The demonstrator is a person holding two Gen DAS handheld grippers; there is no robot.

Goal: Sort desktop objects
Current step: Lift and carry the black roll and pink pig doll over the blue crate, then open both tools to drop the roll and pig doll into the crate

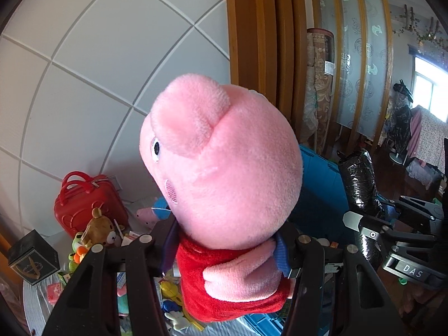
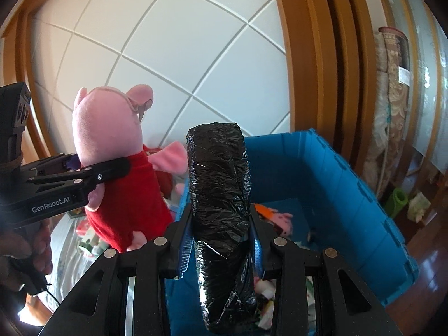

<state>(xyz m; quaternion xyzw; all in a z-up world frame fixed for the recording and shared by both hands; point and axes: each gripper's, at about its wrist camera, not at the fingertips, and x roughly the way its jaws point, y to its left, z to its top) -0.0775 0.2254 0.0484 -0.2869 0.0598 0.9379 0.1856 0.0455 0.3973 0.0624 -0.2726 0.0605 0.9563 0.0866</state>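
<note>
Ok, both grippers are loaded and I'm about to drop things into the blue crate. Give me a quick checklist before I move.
1. Left gripper holds the pink pig plush: ok, jaws clamp its red body just under the head.
2. Right gripper holds the black wrapped roll: ok, pads press both its sides, roll upright.
3. Blue crate open on top: ok, no lid over it.
4. Room inside the crate: ok, a few toys on the floor, bare blue bottom showing.
5. Roll over the crate: ok, its lower end hangs above the interior.
6. Plush over the crate: not ok, it hangs left of the crate wall, above the cluttered table.
</note>
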